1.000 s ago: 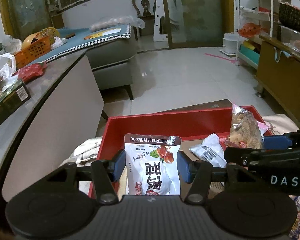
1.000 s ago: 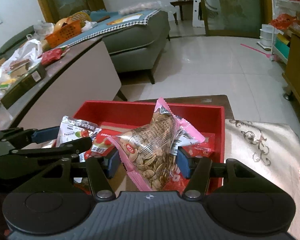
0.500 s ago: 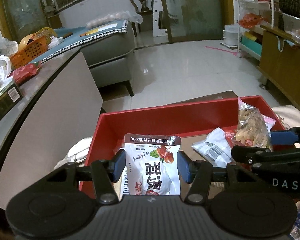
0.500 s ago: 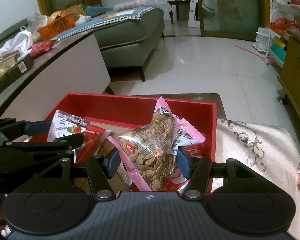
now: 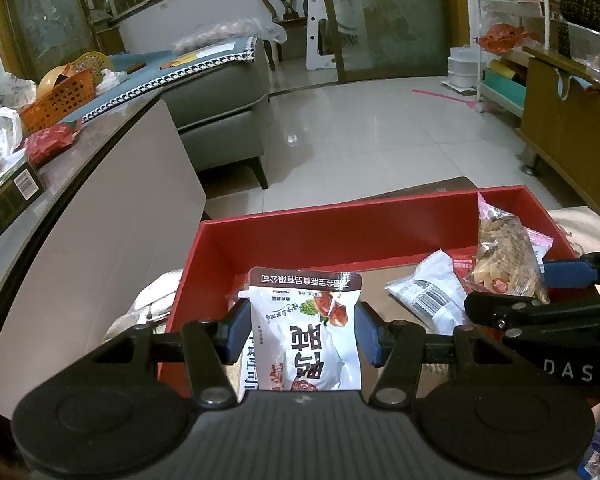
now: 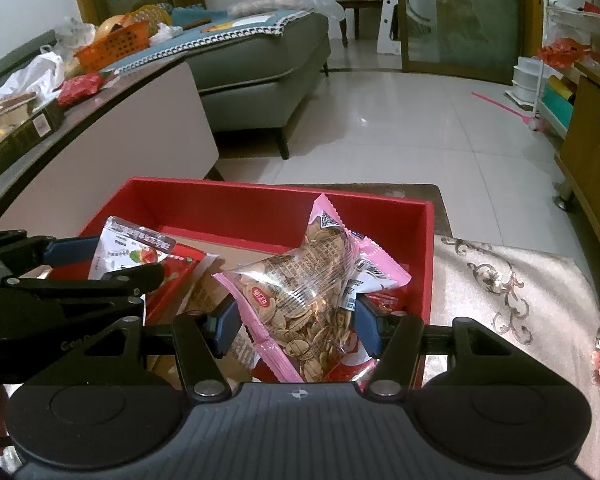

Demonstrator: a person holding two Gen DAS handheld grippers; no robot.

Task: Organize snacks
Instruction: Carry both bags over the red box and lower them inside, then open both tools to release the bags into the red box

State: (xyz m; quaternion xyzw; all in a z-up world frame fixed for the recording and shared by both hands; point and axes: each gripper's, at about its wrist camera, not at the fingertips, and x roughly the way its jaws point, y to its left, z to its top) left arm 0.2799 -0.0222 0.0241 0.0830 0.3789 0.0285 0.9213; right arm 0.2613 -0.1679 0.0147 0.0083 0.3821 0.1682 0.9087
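A red box (image 5: pixel 340 232) (image 6: pixel 236 208) sits ahead of both grippers with a few snack packets inside. My left gripper (image 5: pixel 303 330) is shut on a white pouch with a brown top band (image 5: pixel 306 328), held upright over the box's near left part. My right gripper (image 6: pixel 296 320) is shut on a pink-edged clear bag of seeds (image 6: pixel 300 300), held over the box's right part. In the left wrist view the seed bag (image 5: pixel 504 256) and the right gripper's fingers (image 5: pixel 568 274) show at the right. In the right wrist view the white pouch (image 6: pixel 132 252) shows at the left.
A silver-white packet (image 5: pixel 428 292) and red packets (image 6: pixel 180 280) lie in the box. A patterned cloth (image 6: pixel 512 300) covers the surface to its right. A long counter (image 5: pixel 100 184) with an orange basket (image 5: pixel 58 98) runs along the left. A grey sofa (image 6: pixel 260 68) and a wooden cabinet (image 5: pixel 572 128) stand beyond.
Both views have shifted slightly, with the red box now lower and more central. Both grippers keep their hold on their packets.
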